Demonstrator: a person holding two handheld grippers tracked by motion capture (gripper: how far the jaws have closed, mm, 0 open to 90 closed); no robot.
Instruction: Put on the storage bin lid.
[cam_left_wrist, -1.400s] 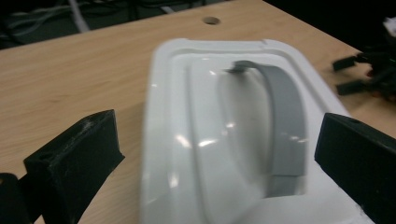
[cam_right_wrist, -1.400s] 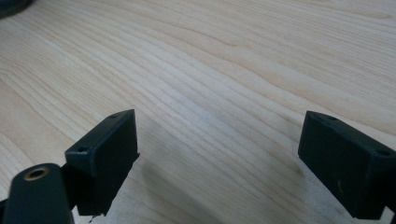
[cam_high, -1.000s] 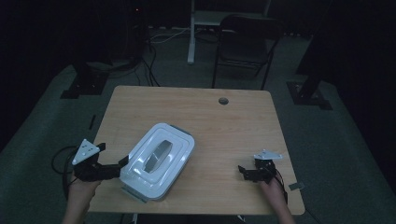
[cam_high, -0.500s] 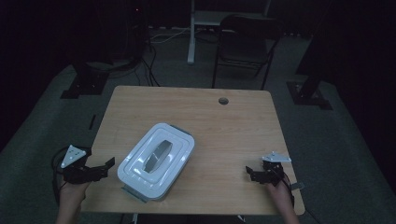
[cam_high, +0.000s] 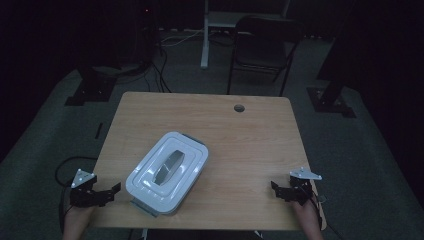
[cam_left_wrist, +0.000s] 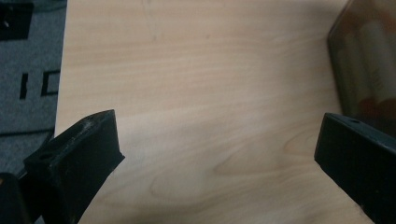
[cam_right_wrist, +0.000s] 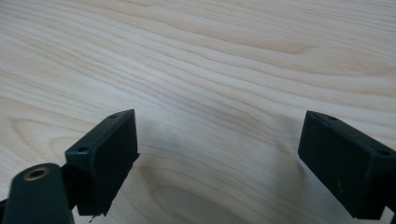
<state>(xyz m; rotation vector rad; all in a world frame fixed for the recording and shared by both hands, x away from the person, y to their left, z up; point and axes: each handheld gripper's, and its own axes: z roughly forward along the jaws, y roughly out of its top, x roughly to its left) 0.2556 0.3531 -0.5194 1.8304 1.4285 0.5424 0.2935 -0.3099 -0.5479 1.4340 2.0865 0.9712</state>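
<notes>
At the far left of the high view, the left gripper (cam_high: 112, 190) hung over the near-left edge of the wooden table (cam_high: 260, 145), held in the person's left hand (cam_high: 76, 221), its grey three-cornered plate on top and its cable looping over the carpet behind it. In the left gripper view its jaws stood wide apart with nothing between them; the left jaw sat right at the table's edge, with grey carpet (cam_left_wrist: 23, 70) beyond it, and the right jaw lay just beside a corner of the container (cam_left_wrist: 369, 60), whose translucent wall showed pale shapes inside that were too blurred to name.

To the right of that gripper, the white lidded plastic container (cam_high: 167, 172) rested on the near-left part of the table, turned at an angle to the table's edges, with a recessed grey handle (cam_high: 168, 166) in the middle of its lid. Neither gripper touched it.

Farther right and toward the back, a round cable hole (cam_high: 239, 107) sat in the tabletop. Beyond the table a dark folding chair (cam_high: 265, 50) and a white desk leg (cam_high: 205, 35) stood on the carpet.

At the near-right corner, the right gripper (cam_high: 276, 187) pointed leftward over the table, held in the right hand (cam_high: 307, 220) and well apart from the container. In the right gripper view its jaws were also spread wide and empty, with bare wood grain between them.
</notes>
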